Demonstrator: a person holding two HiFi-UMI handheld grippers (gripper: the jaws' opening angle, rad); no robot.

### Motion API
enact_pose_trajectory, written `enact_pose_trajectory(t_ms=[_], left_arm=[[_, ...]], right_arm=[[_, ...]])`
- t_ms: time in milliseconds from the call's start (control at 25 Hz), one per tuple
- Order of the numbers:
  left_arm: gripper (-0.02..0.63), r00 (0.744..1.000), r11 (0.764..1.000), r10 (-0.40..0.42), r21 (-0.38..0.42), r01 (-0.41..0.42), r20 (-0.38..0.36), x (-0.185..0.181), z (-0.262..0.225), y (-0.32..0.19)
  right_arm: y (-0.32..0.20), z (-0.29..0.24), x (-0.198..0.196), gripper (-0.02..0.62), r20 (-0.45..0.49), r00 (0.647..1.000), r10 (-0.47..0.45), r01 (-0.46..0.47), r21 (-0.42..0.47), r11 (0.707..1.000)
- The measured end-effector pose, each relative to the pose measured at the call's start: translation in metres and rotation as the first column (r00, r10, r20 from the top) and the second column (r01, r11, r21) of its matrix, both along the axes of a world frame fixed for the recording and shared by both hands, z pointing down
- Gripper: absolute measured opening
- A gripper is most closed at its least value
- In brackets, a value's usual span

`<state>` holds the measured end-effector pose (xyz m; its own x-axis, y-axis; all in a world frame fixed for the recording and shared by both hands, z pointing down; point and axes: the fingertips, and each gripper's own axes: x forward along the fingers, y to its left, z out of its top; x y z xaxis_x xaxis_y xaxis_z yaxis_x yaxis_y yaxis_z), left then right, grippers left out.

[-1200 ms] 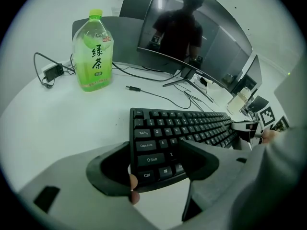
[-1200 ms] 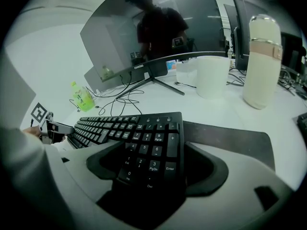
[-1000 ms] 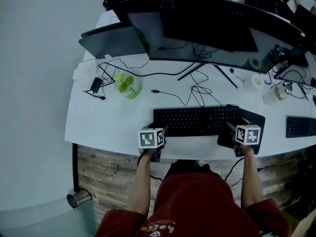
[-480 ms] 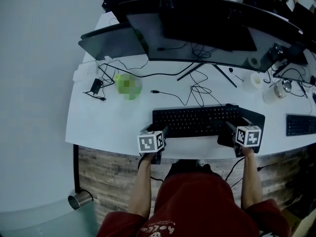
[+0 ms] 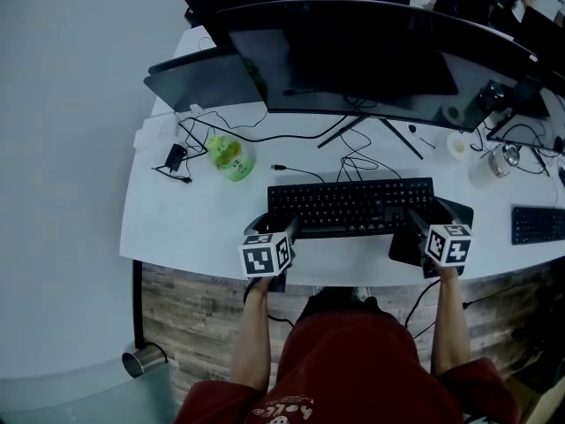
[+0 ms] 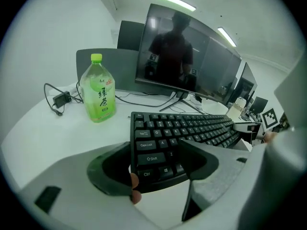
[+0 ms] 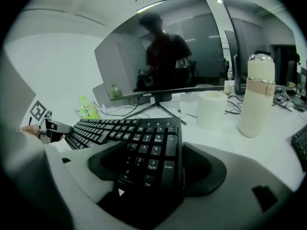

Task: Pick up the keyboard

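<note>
We hold the keyboard (image 5: 350,207) by both short ends, and it runs left to right over the near part of the white desk (image 5: 190,223). The left gripper (image 5: 281,230) has its jaws drawn in on the left end. In the left gripper view (image 6: 158,169) the Ctrl and Shift corner sits between the two dark pads. The right gripper (image 5: 420,225) is clamped the same way on the number-pad end, with the Enter and Del keys between its pads (image 7: 151,174). We cannot tell whether the keyboard is clear of the surface.

Its right end overlaps a black mat (image 5: 457,210), which reaches the desk's near edge. The near long edge of the keyboard lies close to that same desk edge. Beyond the far long edge, loose cables (image 5: 355,161) trail toward the monitor stand (image 5: 353,127). The wide curved monitor (image 5: 371,51) overhangs the far half of the desk.

To the left there is bare desk up to the green bottle (image 5: 229,155), which stands well apart. To the right, a white flask (image 7: 256,95) and a white roll (image 7: 211,109) stand near the number-pad end. A second keyboard (image 5: 537,226) lies at the far right.
</note>
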<state>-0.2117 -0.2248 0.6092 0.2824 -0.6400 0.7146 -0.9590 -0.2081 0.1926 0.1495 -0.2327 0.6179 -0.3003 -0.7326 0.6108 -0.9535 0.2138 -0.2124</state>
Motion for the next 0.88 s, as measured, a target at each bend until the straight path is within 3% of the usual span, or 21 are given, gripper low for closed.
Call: enact_pose_trajectory(t_ms=[400, 880], left_arm=[[0.307, 1.0, 0.98, -0.008, 0.198, 0.004, 0.019, -0.003, -0.08, -0.015], [0.307, 1.0, 0.911, -0.029, 0.41, 0.03, -0.008, -0.007, -0.17, -0.02]], right_arm=[[-0.015, -0.077, -0.003, 0.359, 0.01, 1.0, 0.004, -0.006, 0.197, 0.98], [-0.022, -0.178, -0.007, 0.356, -0.016, 1.0, 0.004, 0.003, 0.437, 0.9]])
